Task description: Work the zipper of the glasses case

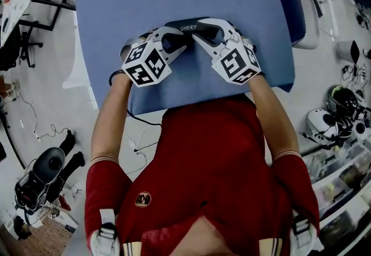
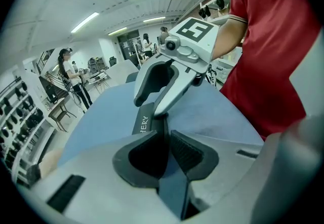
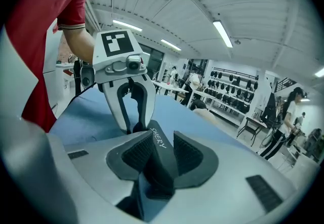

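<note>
A dark glasses case [image 1: 188, 27] printed SHERY lies on the blue table [image 1: 133, 0], with a gripper at each end. My left gripper [image 1: 178, 39] comes in from the left. In the left gripper view its pads [image 2: 188, 151] stand close together, pinching a thin dark edge at the near end of the case [image 2: 146, 124]; whether that is the zipper pull I cannot tell. My right gripper [image 1: 201, 37] meets the case from the right. In the right gripper view its jaws [image 3: 162, 143] stand wide around the case's end [image 3: 161, 162], and a gap shows at the right pad [image 3: 188, 156].
The person's red shirt [image 1: 208, 162] fills the near side. A dark blue chair cushion [image 1: 297, 6] sits by the table's right edge. Helmets [image 1: 341, 103] and cables lie on the floor. People [image 2: 71, 73] and racks stand far behind.
</note>
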Action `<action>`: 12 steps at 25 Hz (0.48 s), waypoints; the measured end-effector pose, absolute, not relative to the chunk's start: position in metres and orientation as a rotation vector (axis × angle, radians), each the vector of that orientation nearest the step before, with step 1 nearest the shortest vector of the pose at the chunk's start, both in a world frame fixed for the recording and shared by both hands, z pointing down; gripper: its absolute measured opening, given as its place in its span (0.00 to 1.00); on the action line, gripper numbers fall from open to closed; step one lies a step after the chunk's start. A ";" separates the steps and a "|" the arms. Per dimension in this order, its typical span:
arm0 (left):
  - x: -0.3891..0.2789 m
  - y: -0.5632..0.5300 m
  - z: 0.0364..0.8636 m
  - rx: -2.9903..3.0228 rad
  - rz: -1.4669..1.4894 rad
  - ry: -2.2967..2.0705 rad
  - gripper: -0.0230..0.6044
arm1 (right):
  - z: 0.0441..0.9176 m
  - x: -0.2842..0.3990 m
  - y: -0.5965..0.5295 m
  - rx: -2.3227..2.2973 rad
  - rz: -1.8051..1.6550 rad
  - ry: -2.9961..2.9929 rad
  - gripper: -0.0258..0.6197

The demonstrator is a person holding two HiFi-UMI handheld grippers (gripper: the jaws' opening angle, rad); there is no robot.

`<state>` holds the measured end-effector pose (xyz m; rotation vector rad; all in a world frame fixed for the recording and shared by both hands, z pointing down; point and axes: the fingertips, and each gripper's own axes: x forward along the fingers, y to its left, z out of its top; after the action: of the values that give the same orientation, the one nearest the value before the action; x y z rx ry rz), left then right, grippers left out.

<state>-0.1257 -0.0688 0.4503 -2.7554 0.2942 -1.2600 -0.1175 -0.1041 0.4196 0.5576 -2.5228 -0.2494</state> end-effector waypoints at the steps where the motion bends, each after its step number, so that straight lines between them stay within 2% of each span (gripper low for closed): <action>1: -0.125 -0.068 0.451 -2.760 -1.258 0.299 0.17 | 0.422 -0.118 -0.105 0.543 -0.241 -2.517 0.23; 12: -0.136 -0.082 0.445 -2.707 -1.236 0.401 0.20 | 0.442 -0.132 -0.099 0.420 -0.193 -2.506 0.19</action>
<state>-0.1360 -0.0821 0.4446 -2.7072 0.4011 -1.2361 -0.1325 -0.0988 0.4416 0.4200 -2.5061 -0.1930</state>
